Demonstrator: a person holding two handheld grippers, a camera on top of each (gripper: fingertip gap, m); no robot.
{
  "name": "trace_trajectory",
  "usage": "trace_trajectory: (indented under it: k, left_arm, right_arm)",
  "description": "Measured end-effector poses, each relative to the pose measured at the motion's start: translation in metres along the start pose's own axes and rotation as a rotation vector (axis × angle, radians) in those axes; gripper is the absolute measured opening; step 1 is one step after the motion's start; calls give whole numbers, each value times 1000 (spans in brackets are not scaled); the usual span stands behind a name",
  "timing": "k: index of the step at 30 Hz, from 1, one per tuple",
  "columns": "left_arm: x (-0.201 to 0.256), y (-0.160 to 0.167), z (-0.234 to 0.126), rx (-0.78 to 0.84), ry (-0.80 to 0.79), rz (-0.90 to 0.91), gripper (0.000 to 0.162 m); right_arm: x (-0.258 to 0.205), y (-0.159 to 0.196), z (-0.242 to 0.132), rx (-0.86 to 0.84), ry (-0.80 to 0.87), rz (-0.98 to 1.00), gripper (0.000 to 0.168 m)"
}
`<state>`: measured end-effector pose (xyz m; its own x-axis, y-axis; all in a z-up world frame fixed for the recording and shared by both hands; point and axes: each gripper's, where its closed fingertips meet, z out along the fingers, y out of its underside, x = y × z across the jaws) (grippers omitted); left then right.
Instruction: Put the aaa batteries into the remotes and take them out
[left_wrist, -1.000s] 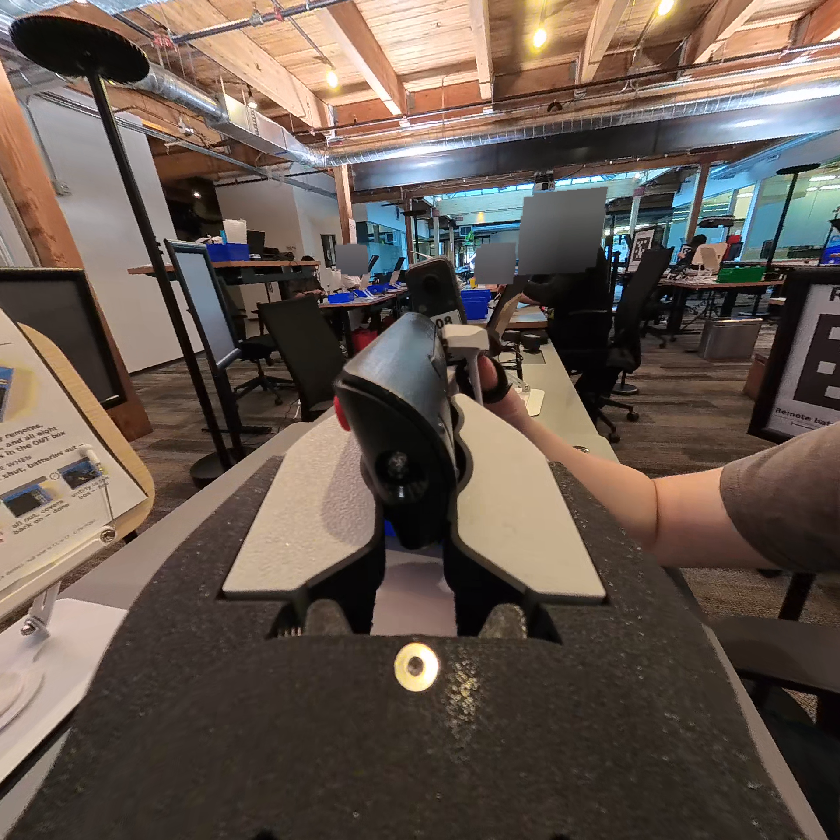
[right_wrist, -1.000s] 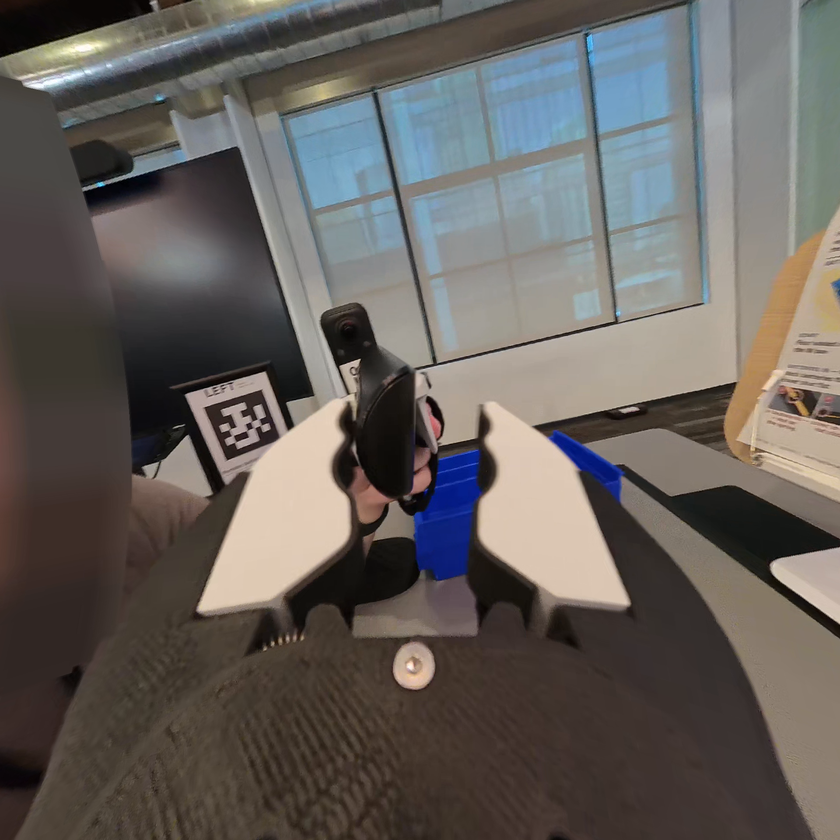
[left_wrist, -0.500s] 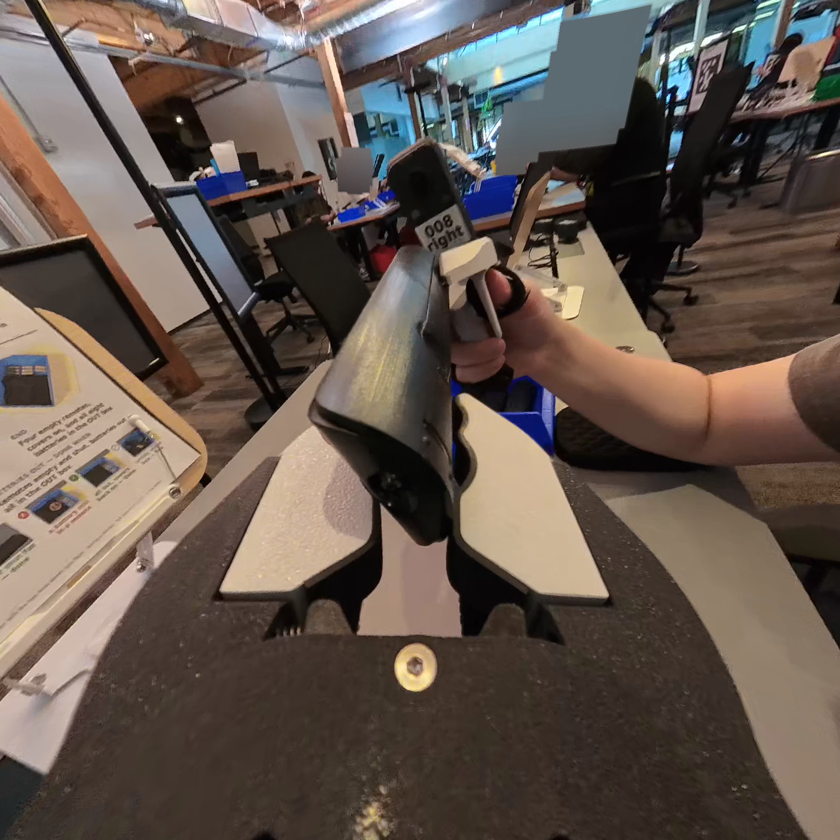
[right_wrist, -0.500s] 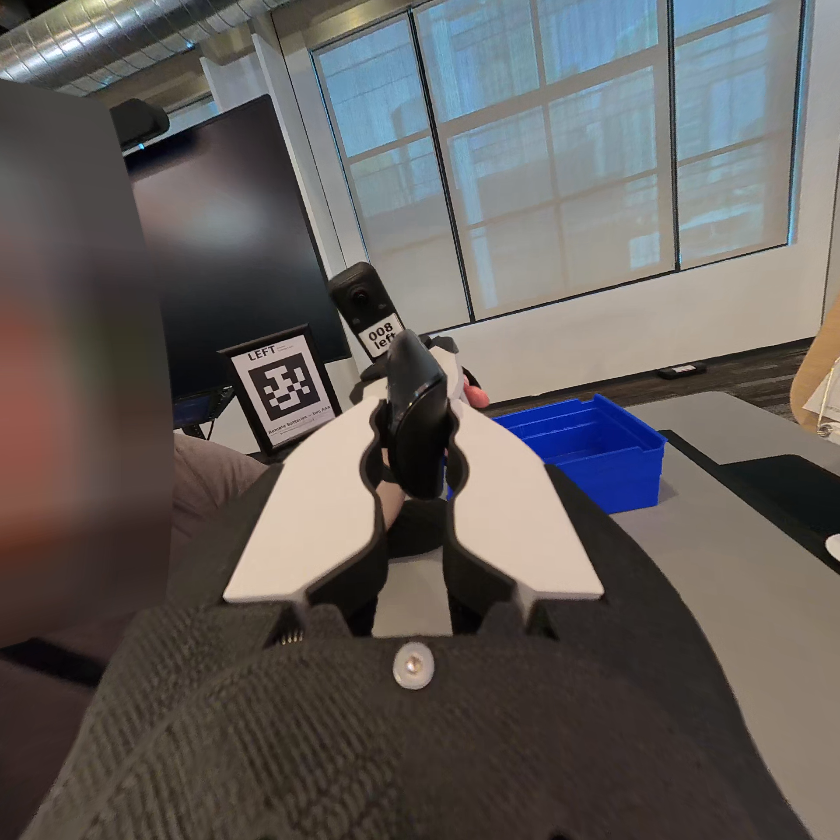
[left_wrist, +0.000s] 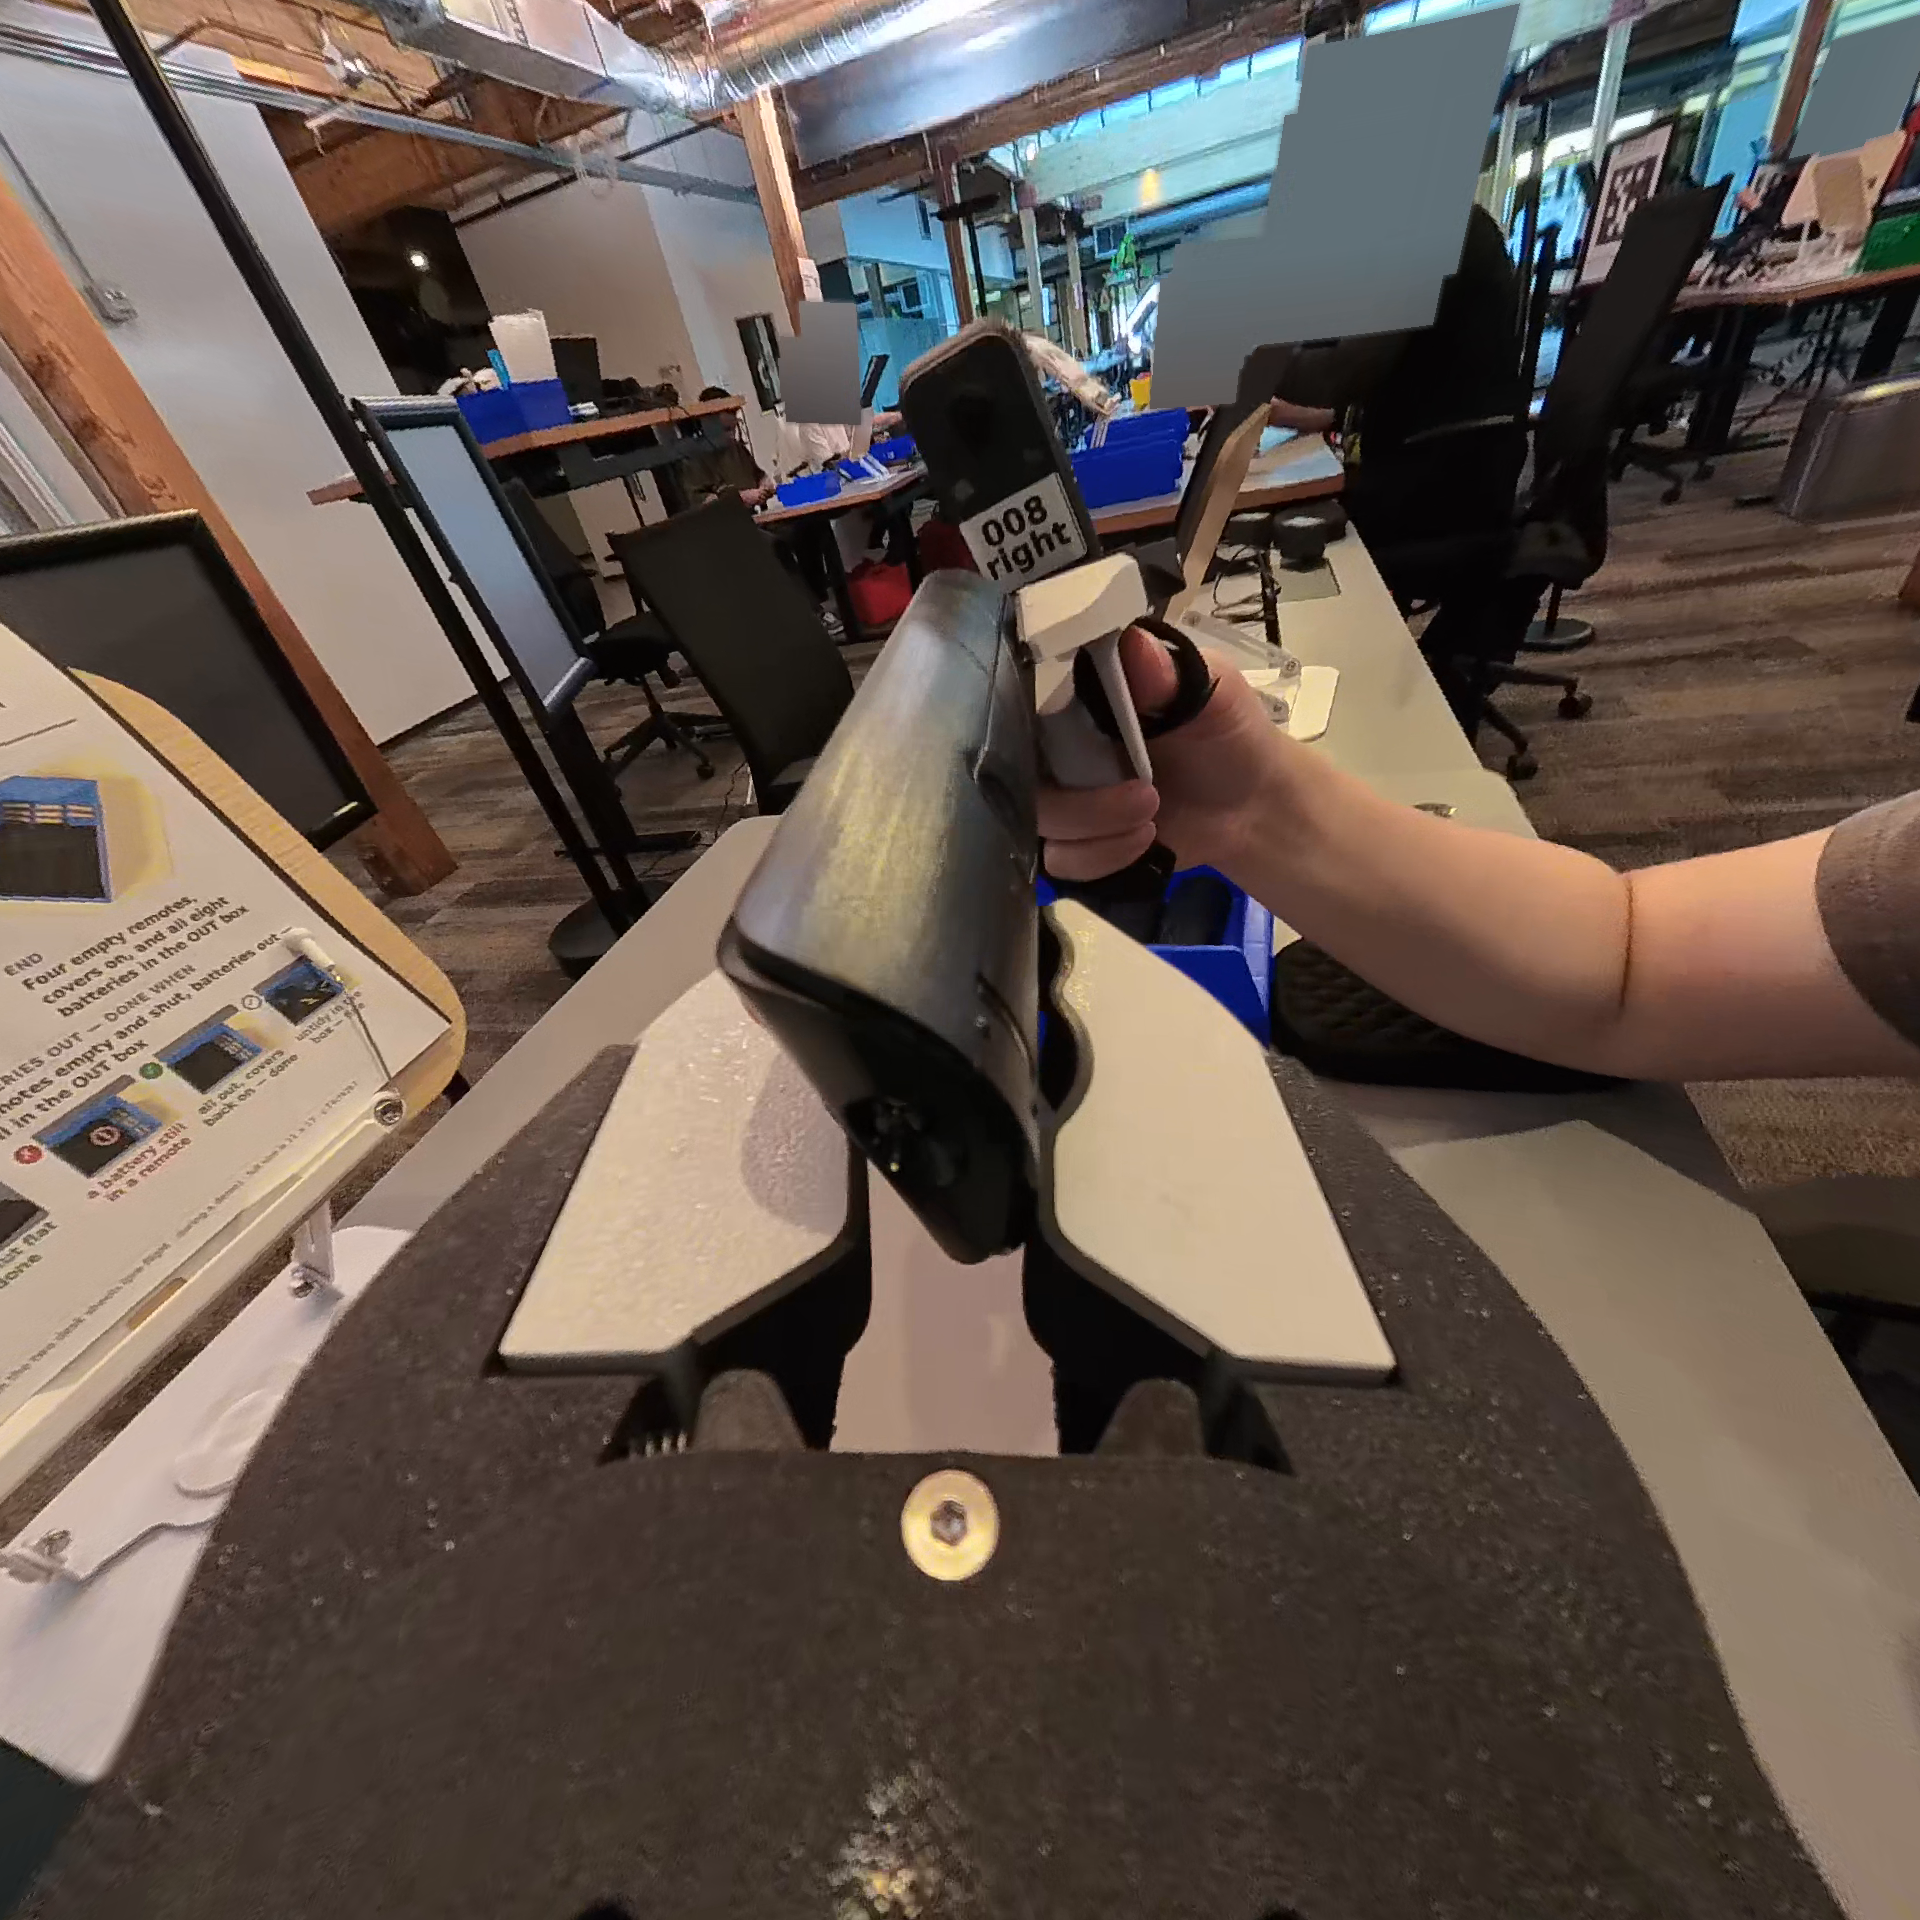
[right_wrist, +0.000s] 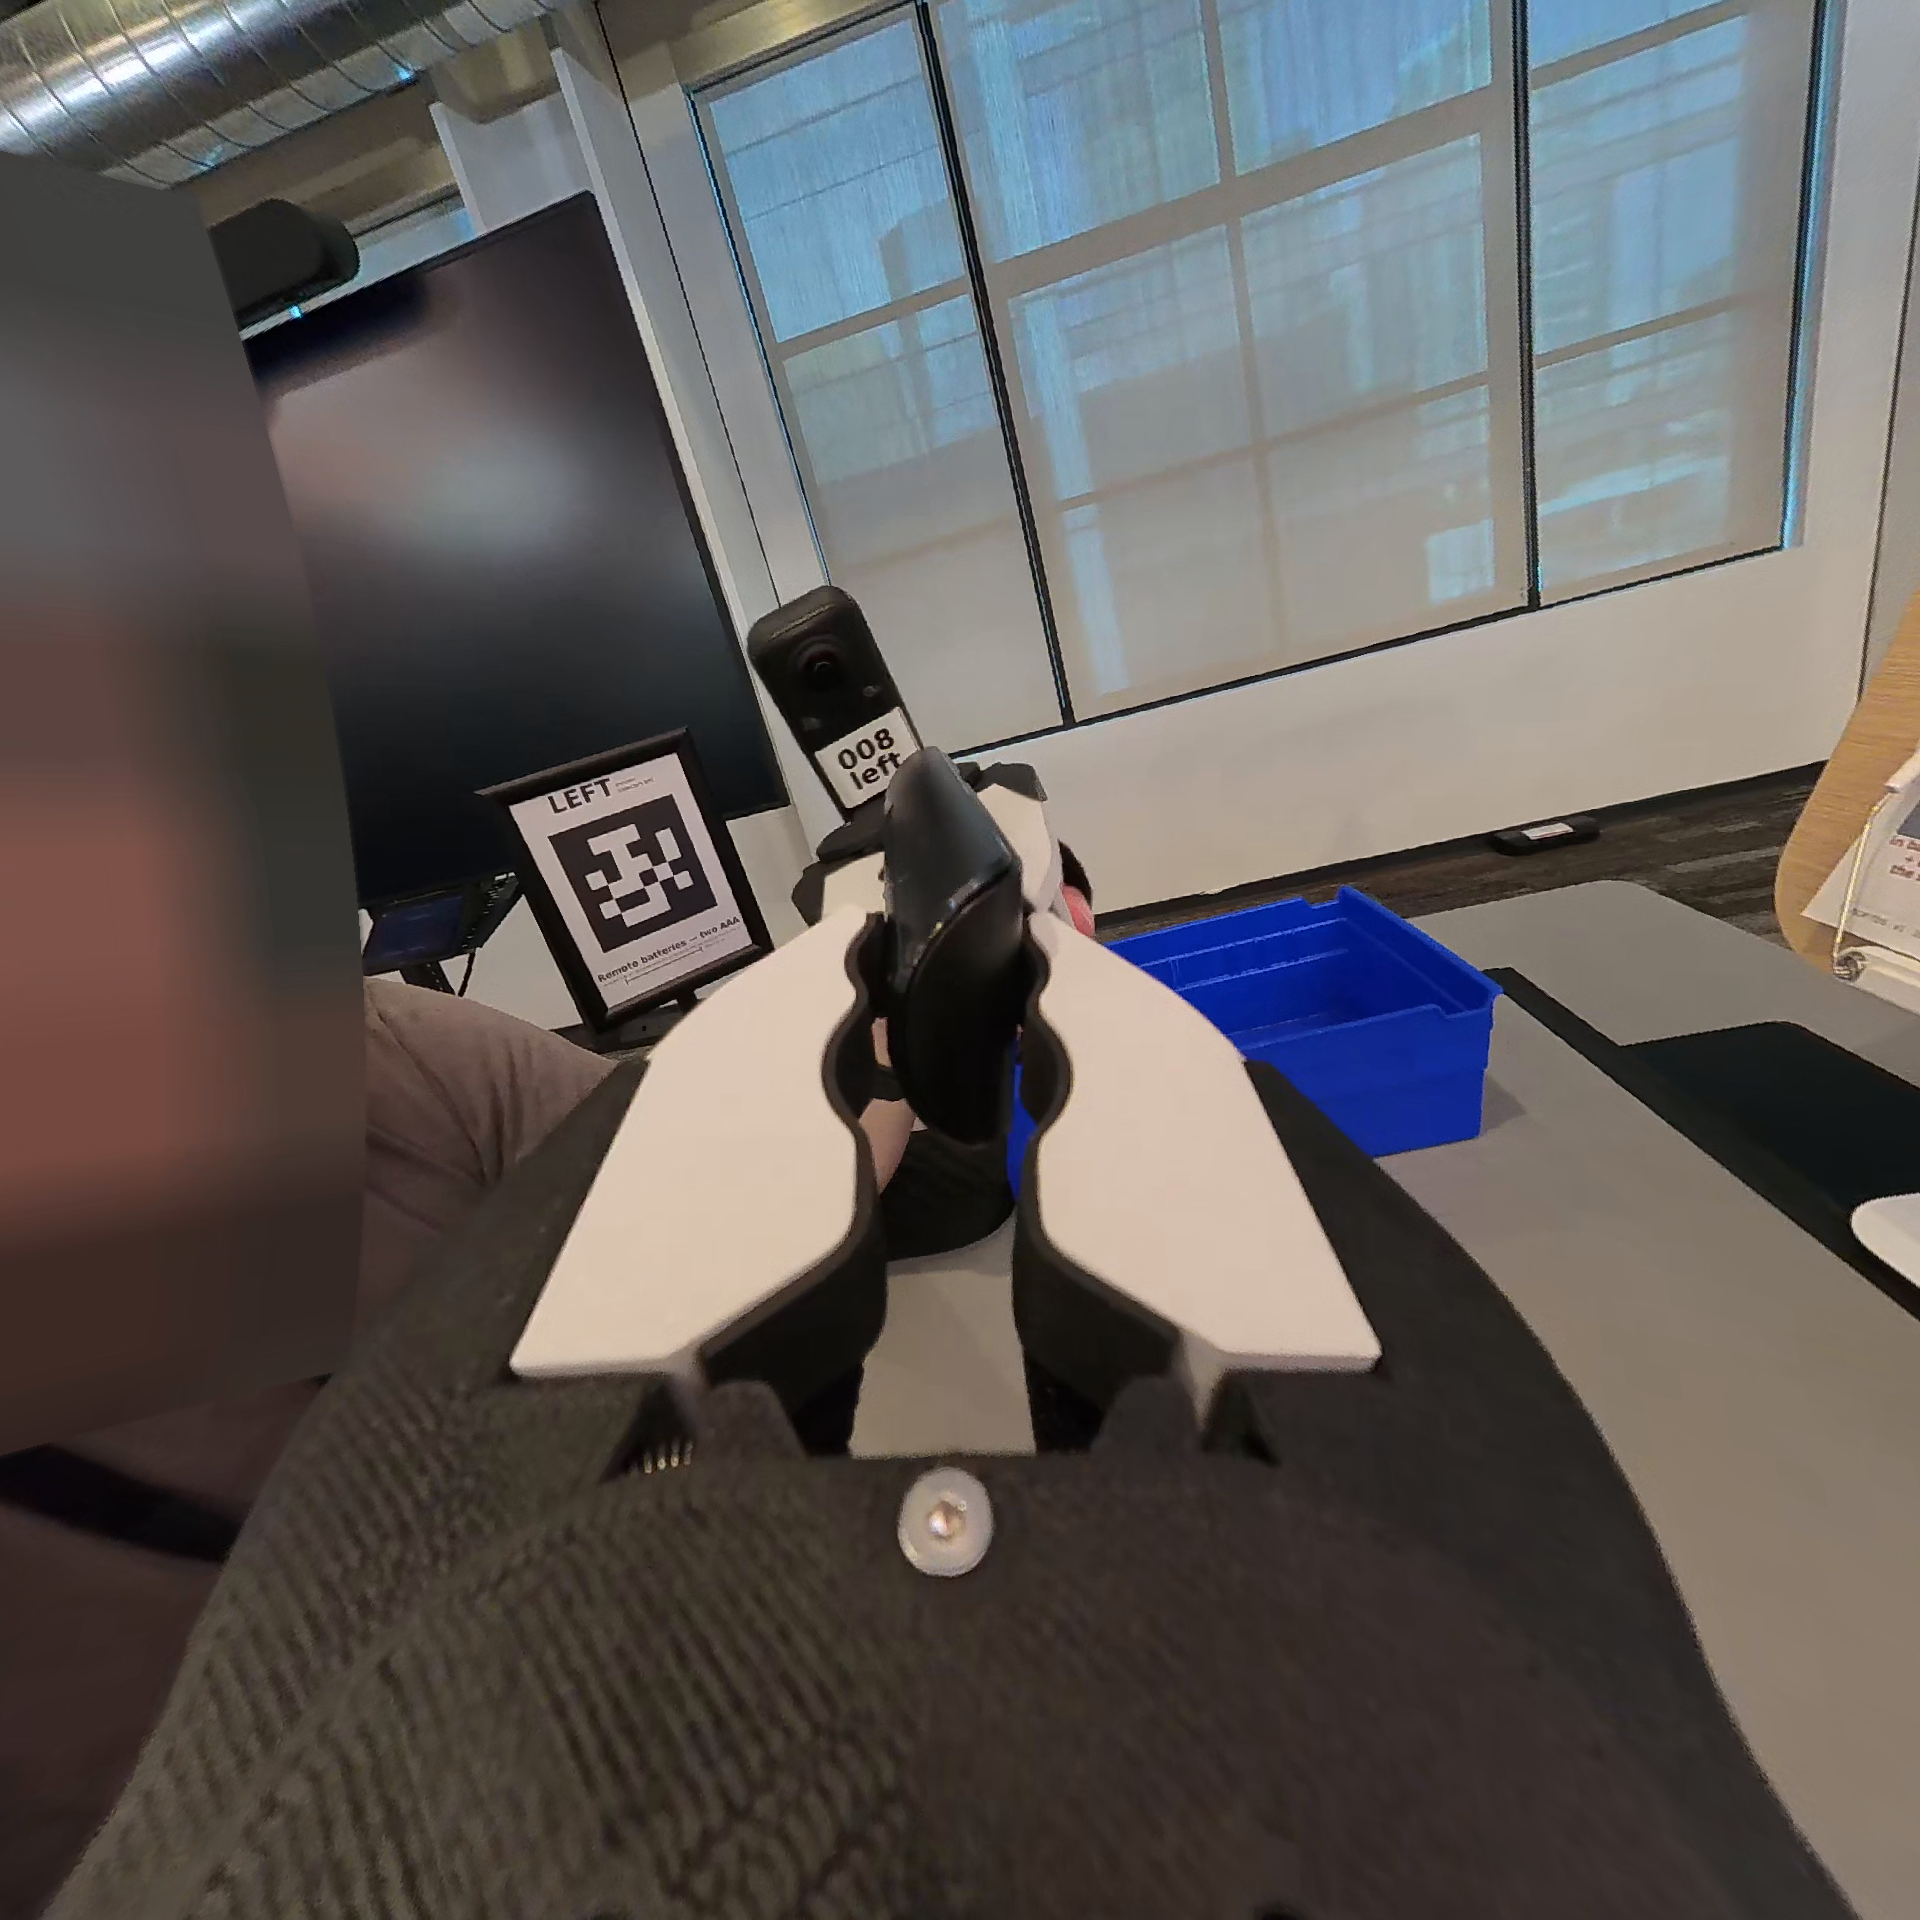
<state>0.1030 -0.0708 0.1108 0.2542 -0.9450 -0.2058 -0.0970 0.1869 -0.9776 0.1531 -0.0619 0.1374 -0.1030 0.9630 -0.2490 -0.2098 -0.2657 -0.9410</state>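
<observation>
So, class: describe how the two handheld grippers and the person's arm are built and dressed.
Each gripper, left and right, has two flat white fingers with wavy black inner edges, set in a rough black body with a silver screw. A black camera with a white sticker tops a white handle. The arm has a short grey-brown sleeve.

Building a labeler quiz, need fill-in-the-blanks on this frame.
1. The left gripper and right gripper are both shut on one ___.
2. That object is ___ in colour.
3. The bin on the table is ___ in colour.
Missing: remote; black; blue.
</observation>
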Motion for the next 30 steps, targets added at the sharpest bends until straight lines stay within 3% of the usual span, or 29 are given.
trace_trajectory:
  k: [3, 12, 17, 21, 25, 30]
  left_arm:
    - [-3, 5, -1, -50, -37, 49, 28]
    - [-6, 5, 9, 2, -64, -36, 25]
    - [-13, 4, 10, 40, -90, -84, 25]
    - [-21, 4, 9, 57, -172, -61, 25]
    - [-21, 6, 15, 57, -249, -1, 25]
    - [-12, 12, 27, 49, -294, 79, 25]
  right_arm:
    - [-1, 1, 0, -5, -4, -2, 24]
    - [11, -7, -5, 46, 70, -2, 29]
    - [39, -7, -9, 40, 310, -48, 80]
    - [54, -10, -13, -10, 589, -241, 120]
    - [46, -16, -5, -23, 732, -438, 136]
    - [45, -4, 9, -44, 751, -444, 137]
